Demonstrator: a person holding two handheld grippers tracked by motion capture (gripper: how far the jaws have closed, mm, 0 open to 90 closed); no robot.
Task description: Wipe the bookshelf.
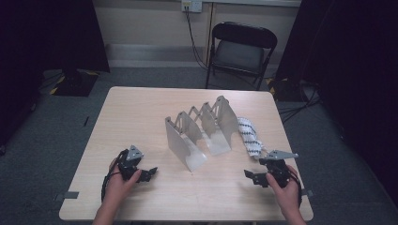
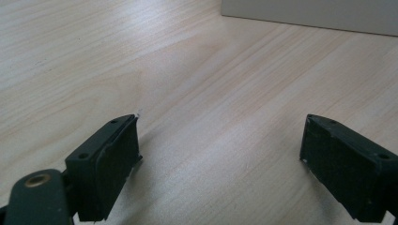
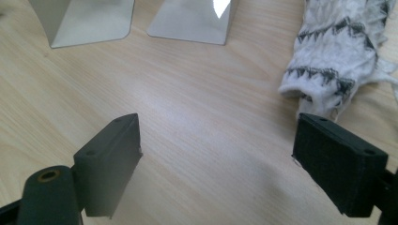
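While both grippers rest low over the table (image 1: 141,112), we see the right gripper (image 3: 217,154) (jaws wide apart) near the patterned sock (image 3: 340,51); the left gripper (image 2: 220,154) is equally spread, holding nothing.

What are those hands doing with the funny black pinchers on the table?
A person sits at a wooden table with a black gripper in each hand. The left gripper and the right gripper both rest low near the table's front edge, jaws open, holding nothing. In the middle stands a metal rack of upright plates. A white sock with black zigzags lies beside the rack, just ahead of the right gripper, untouched so far.
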